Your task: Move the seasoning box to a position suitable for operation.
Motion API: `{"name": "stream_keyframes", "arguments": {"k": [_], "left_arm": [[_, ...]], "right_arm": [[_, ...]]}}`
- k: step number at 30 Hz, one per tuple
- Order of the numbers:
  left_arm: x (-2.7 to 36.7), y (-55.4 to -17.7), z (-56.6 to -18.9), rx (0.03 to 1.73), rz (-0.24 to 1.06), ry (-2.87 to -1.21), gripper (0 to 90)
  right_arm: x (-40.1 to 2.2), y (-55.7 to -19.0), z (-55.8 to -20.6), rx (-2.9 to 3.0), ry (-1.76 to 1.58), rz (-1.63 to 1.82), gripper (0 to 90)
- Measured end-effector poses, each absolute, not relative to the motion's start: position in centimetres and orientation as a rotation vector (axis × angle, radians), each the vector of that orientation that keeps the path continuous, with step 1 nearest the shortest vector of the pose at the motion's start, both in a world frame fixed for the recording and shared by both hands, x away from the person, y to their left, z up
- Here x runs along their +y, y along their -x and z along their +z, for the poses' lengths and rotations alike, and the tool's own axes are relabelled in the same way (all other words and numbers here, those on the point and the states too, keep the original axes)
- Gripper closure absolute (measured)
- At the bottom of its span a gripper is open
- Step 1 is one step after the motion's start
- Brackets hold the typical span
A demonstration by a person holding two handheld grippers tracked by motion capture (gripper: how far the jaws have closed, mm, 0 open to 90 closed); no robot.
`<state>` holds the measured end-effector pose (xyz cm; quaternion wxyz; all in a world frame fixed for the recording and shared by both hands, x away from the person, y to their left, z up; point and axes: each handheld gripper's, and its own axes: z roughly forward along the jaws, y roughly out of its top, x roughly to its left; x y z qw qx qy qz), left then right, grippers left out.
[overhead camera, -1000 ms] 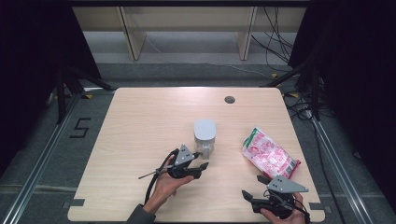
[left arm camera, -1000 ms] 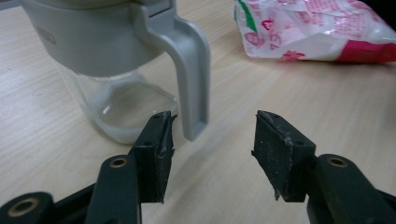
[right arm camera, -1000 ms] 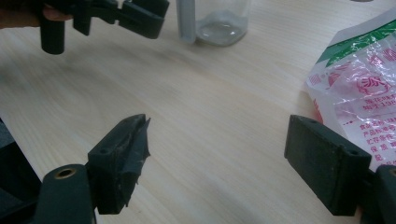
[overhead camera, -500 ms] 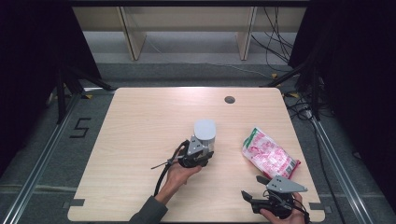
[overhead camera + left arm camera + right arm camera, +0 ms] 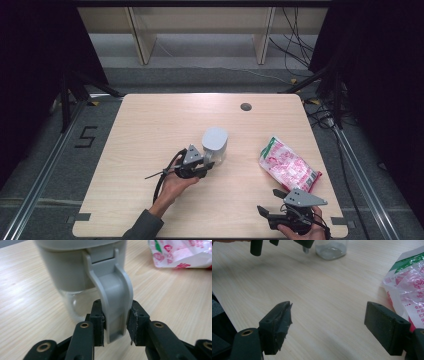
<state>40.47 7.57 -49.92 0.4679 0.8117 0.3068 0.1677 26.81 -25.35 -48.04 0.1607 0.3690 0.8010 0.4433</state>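
**Colleague:** What have you got in the left gripper (image 5: 113, 325)?

**Me:** I've got its two black jaws on either side of the jug's handle (image 5: 113, 302), a smooth grey plastic loop that curves down from the lid hinge. The left pad touches the handle; on the right I see a thin gap near the bottom, so I can't say the clamp is firm. The jaws have just been closing in and then eased a touch wider, with the handle between them.

**Colleague:** And the jug itself?

**Me:** The jug (image 5: 215, 145) stands upright near the middle of the table (image 5: 150, 130), which is pale wood-grain laminate with rounded corners. Its upper part and lid are matte grey plastic; the lower body is clear, and I can see the grain through it. My left hand (image 5: 172, 186) comes at it from the near side.

**Colleague:** The right side?

**Me:** My right gripper (image 5: 328, 327) sits low at the near right edge, jaws spread wide with bare tabletop between them. The rubber on one pad looks torn and ragged. Just beside the other jaw lies a glossy, crinkled plastic bag (image 5: 289, 166), white with red print and a green strip at one end, well apart from the jug.
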Motion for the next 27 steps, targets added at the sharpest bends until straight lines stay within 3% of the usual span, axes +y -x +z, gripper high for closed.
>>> {"name": "stream_keyframes", "arguments": {"k": [5, 11, 21, 27], "left_arm": [[9.5, -41.0, -50.2, 0.808, 0.398, -1.946, 67.9], [11.4, -42.3, -50.3, 0.89, 0.472, -1.912, 67.6], [11.6, -44.2, -50.3, 1.043, 0.593, -1.874, 69.7], [11.6, -44.6, -50.6, 1.03, 0.614, -1.849, 70.9]], "right_arm": [[-25.4, -26.8, -47.9, 2.277, -1.045, 1.272, 23.0], [-25.3, -26.8, -48.0, 2.281, -1.058, 1.275, 23.0], [-25.3, -26.8, -48.0, 2.291, -1.06, 1.275, 23.4], [-25.3, -26.8, -47.9, 2.291, -1.035, 1.274, 23.4]]}}
